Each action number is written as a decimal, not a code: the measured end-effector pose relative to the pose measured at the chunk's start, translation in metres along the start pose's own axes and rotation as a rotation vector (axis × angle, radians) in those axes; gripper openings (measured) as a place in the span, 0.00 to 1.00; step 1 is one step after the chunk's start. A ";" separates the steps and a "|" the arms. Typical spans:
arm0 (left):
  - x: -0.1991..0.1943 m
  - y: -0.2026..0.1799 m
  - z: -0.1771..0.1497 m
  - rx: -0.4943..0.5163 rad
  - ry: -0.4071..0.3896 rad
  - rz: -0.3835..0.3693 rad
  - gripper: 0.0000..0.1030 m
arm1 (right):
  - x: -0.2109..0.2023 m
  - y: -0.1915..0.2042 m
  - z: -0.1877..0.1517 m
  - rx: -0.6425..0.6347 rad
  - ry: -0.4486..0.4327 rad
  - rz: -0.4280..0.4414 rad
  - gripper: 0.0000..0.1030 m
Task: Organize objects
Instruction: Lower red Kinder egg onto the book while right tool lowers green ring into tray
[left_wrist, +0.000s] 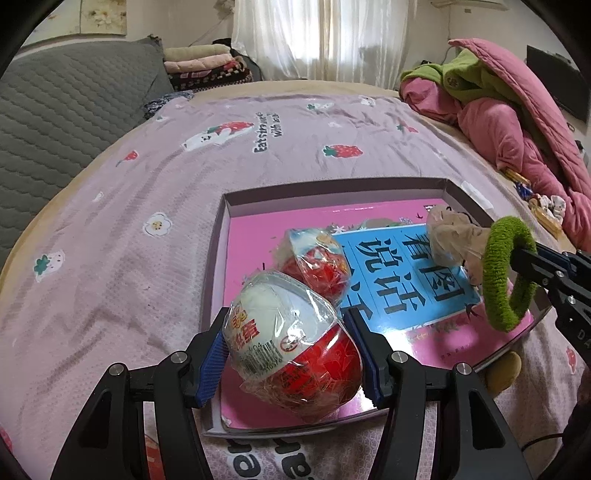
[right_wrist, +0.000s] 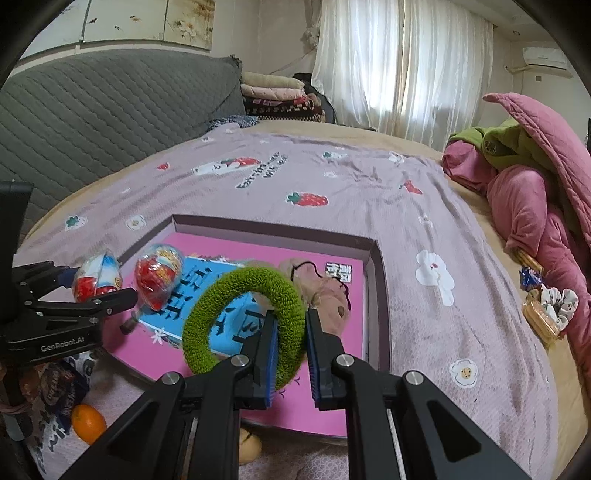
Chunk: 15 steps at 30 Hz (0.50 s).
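Your left hand-held gripper (left_wrist: 291, 354) squeezes a toy egg (left_wrist: 295, 347) and your right hand-held gripper (right_wrist: 290, 350) pinches the green hair ring (right_wrist: 245, 319), both over the box (right_wrist: 376, 280) (where things go).

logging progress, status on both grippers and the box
Left gripper shut on wrapped red-white toy egg. Right gripper shut on fuzzy green ring, over shallow box. Second wrapped egg already inside.

The plush toy (right_wrist: 325, 295) sits half hidden behind the green ring (right_wrist: 243, 317).

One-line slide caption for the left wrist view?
Left gripper holds a wrapped toy egg over the book-lined box; right gripper brings a green hair tie.
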<state>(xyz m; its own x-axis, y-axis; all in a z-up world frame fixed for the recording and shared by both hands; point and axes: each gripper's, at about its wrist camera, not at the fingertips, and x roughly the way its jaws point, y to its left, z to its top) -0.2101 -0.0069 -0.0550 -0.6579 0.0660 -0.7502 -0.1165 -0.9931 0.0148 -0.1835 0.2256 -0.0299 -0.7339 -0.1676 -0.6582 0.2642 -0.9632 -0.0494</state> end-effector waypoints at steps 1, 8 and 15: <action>0.002 -0.001 0.000 0.002 0.002 -0.003 0.60 | 0.001 -0.001 -0.001 0.001 0.002 -0.004 0.14; 0.010 -0.008 -0.003 0.015 0.017 -0.018 0.60 | 0.011 -0.008 -0.004 0.020 0.017 -0.031 0.14; 0.015 -0.012 -0.003 0.023 0.020 -0.026 0.60 | 0.022 -0.013 -0.007 0.031 0.040 -0.045 0.14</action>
<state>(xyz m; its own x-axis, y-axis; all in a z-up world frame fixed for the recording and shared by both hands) -0.2157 0.0054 -0.0683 -0.6395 0.0892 -0.7636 -0.1506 -0.9885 0.0107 -0.1989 0.2364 -0.0490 -0.7187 -0.1156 -0.6856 0.2111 -0.9758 -0.0568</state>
